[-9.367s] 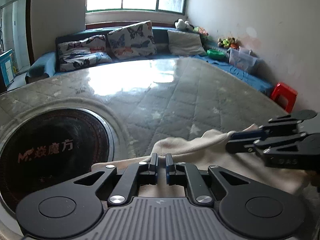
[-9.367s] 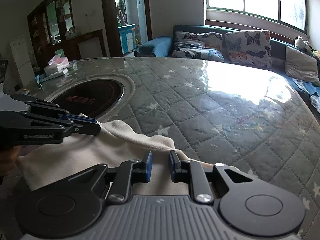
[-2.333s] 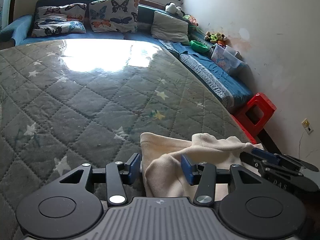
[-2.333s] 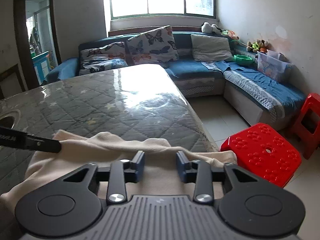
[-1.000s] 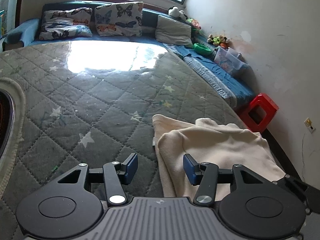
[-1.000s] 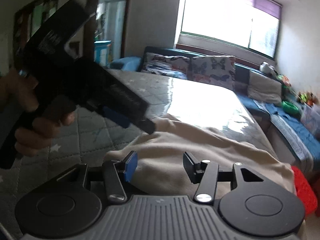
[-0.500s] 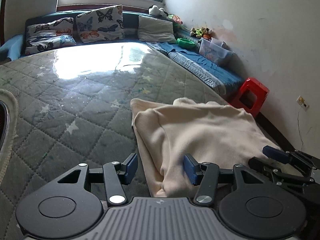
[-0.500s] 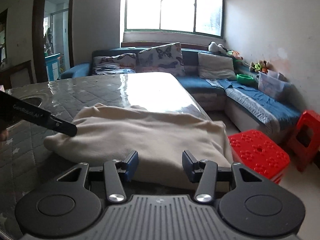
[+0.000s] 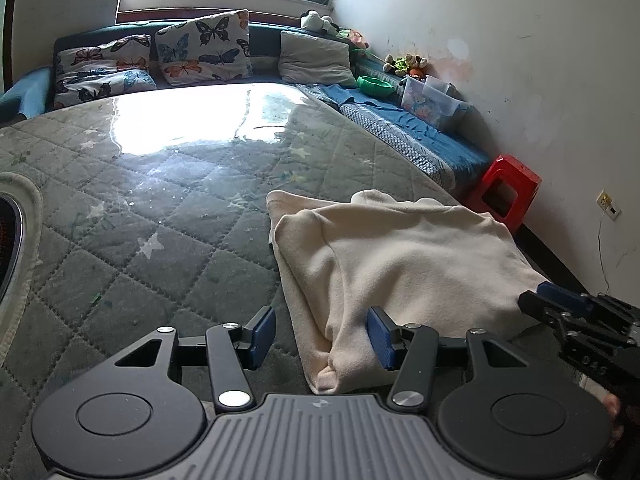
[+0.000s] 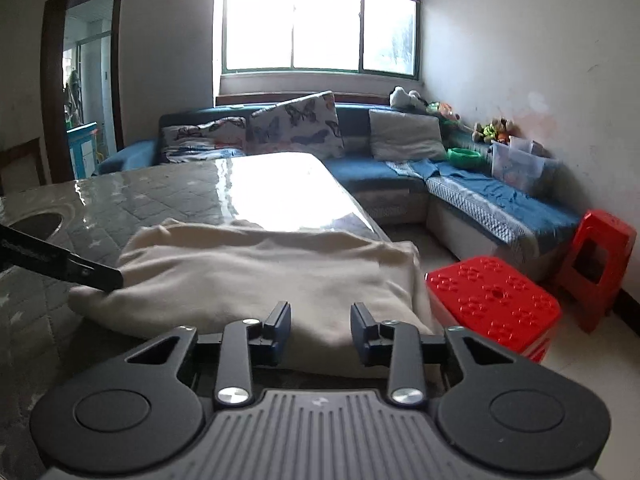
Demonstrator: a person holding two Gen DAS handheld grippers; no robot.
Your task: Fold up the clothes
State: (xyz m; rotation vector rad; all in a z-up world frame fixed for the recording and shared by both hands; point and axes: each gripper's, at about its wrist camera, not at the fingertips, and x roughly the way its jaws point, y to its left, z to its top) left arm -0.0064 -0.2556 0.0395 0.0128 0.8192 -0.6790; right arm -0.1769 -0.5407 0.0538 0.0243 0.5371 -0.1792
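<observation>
A cream garment (image 9: 400,256) lies folded on the quilted grey-green table cover (image 9: 160,208), near the table's right edge. My left gripper (image 9: 322,336) is open, its blue pads either side of the garment's near left corner, holding nothing. My right gripper (image 10: 320,326) is open and empty at the garment's (image 10: 260,272) near edge. The right gripper also shows in the left wrist view (image 9: 568,312) at the garment's right corner. The left gripper's finger shows in the right wrist view (image 10: 60,262) at the garment's left end.
A round dark inset (image 9: 8,240) sits in the table at the left. Red plastic stools (image 10: 492,300) stand on the floor right of the table. A blue corner sofa (image 10: 480,196) with butterfly cushions (image 9: 200,52) runs along the back and right walls.
Both grippers went from shut on the garment to open, and the garment now lies folded on the table. In the last half second both grippers drew back slightly.
</observation>
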